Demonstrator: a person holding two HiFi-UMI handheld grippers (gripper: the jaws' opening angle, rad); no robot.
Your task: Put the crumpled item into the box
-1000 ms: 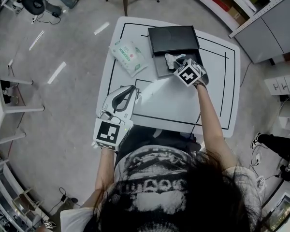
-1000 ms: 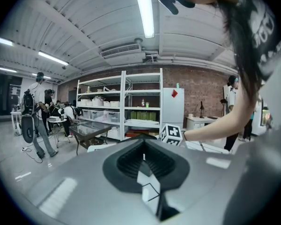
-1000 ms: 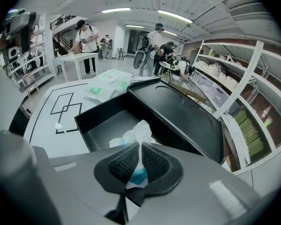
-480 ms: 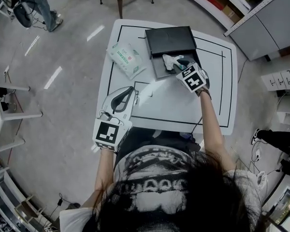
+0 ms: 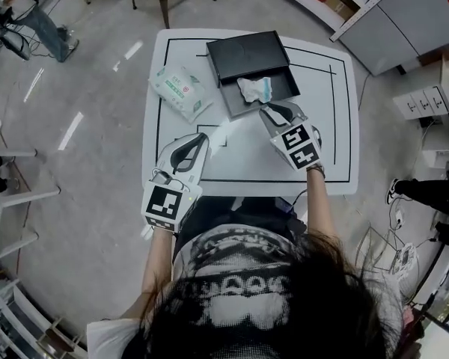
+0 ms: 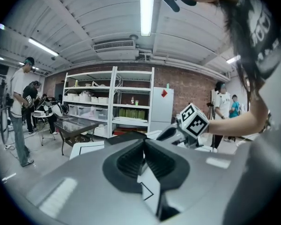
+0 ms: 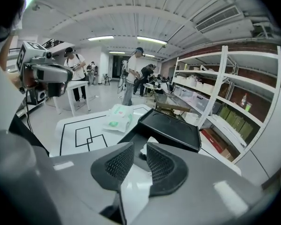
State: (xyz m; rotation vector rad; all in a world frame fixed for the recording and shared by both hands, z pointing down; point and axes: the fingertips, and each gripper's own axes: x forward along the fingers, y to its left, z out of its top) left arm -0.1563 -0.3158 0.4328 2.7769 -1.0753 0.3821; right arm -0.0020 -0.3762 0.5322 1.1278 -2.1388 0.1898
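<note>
Already, crumpled item point(image 5: 254, 89) inside box point(image 5: 283, 90), right hand-held gripper point(image 5: 274, 111) open, left hand-held gripper point(image 5: 200, 137) closed.

The white table point(image 5: 323, 129) bears a black box point(image 5: 247, 54) and wipes pack point(image 5: 179, 90).

- Workshop-like lab: white storage shelving point(image 6: 105, 104) and a brick wall point(image 6: 192, 90) ahead of the left gripper point(image 6: 144, 150).
- A strip light point(image 6: 146, 8) overhead; a line-marked table point(image 5: 337, 126) under the right gripper point(image 5: 275, 112).

Crumpled item point(image 7: 146, 145) mostly behind jaws; wipes pack point(image 5: 179, 90) print unreadable
</note>
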